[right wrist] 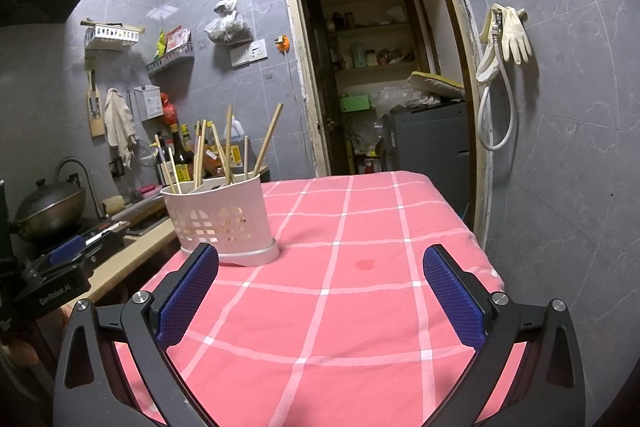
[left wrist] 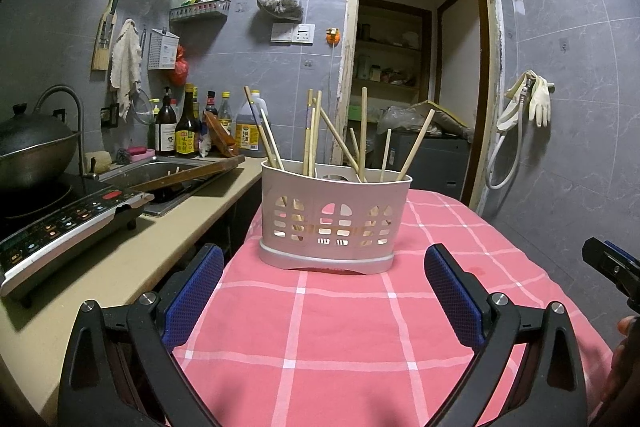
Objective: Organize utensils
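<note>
The left gripper (left wrist: 324,291) has its two blue-padded jaws spread wide and there is nothing between them. It hangs above the pink checked cloth (left wrist: 340,339), just in front of the white utensil holder (left wrist: 334,219). The right gripper (right wrist: 320,291) is also wide apart and empty, and the holder (right wrist: 222,221) is ahead of it to the left.

The holder stands upright on the cloth, close to the cloth's left edge, beside the beige counter (left wrist: 120,259). Many wooden chopsticks (left wrist: 362,131) stand in the holder, leaning in different directions, in more than one compartment. On the cloth, to the right of the holder, there is a small dark red stain (right wrist: 365,264). Left of the holder, on the counter, stand an induction cooker (left wrist: 64,227) and a steel sink (left wrist: 160,175).
</note>
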Demonstrator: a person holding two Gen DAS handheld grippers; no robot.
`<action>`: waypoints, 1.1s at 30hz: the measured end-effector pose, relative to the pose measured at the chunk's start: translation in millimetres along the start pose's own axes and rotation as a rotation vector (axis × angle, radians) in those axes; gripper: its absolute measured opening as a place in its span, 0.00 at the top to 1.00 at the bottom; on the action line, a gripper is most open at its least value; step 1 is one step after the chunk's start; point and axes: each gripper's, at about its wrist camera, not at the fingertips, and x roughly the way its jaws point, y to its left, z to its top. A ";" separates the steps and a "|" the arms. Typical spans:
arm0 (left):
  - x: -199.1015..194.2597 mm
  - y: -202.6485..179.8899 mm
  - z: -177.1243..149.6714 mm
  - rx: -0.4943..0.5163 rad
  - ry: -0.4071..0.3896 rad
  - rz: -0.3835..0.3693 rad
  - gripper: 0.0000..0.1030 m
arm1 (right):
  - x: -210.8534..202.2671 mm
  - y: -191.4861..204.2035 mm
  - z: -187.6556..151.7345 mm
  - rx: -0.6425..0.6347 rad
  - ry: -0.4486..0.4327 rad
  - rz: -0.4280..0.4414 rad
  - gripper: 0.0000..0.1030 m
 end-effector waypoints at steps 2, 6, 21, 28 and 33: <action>-0.1 0.1 0.0 0.000 0.000 0.000 0.04 | 0.0 -0.1 0.2 0.001 0.000 0.000 0.00; -0.2 0.2 0.0 0.001 0.000 0.000 0.04 | 0.0 0.2 0.1 0.000 0.000 0.000 0.00; 0.1 0.3 -0.2 -0.001 -0.001 0.000 0.04 | 0.2 1.0 0.2 0.002 0.001 0.000 0.00; -0.3 2.2 -1.2 -0.010 -0.012 0.017 0.04 | 0.1 1.8 0.3 0.001 0.000 -0.001 0.00; -1.5 3.7 -2.4 -0.019 -0.019 0.016 0.04 | -0.5 2.9 -0.3 0.002 0.005 0.001 0.00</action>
